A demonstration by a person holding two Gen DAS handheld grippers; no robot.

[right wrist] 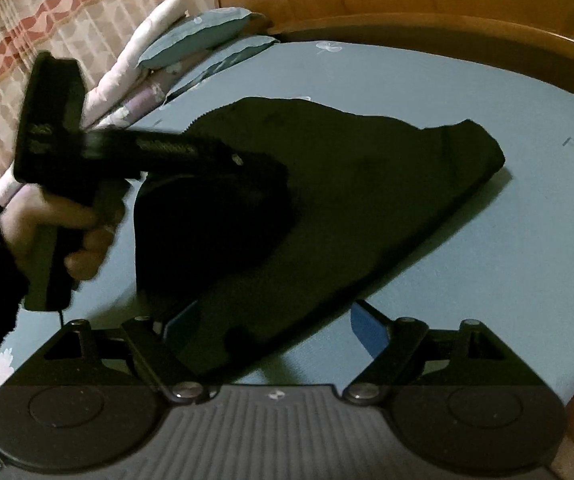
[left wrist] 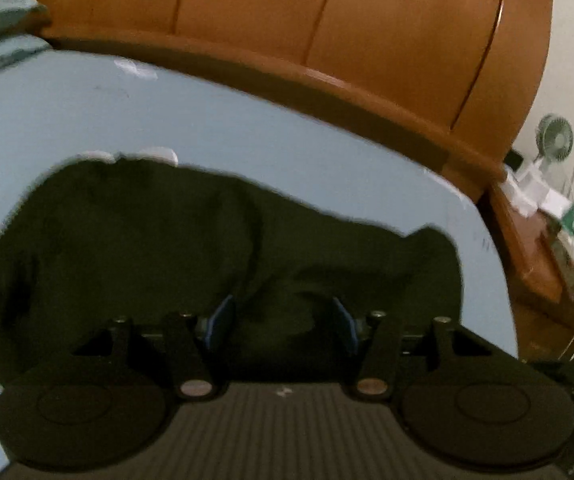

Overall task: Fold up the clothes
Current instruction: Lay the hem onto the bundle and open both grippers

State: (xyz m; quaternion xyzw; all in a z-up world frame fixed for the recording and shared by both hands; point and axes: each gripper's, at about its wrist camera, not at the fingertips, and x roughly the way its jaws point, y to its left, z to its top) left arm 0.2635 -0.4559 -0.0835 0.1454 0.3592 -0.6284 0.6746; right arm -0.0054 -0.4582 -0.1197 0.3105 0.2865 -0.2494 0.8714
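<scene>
Dark garment (right wrist: 347, 184) spread mid-bed (right wrist: 467, 240). Left gripper (left wrist: 283, 324) half-spread over cloth, grip unclear. Right gripper (right wrist: 275, 332) wide, garment edge between jaws, 7 o'clock corner.

The dark garment (right wrist: 367, 200) is showing as soft matt cloth, creasing loosely. The bed sheet (left wrist: 267, 136) is looking like smooth, pale blue cotton-like fabric. At twelve o'clock the headboard (left wrist: 327, 20) is gleaming as varnished, glossy wood. The left claw (left wrist: 283, 320) is showing matt black plastic with shiny metal pivot pins, as is the right claw (right wrist: 275, 320).
</scene>
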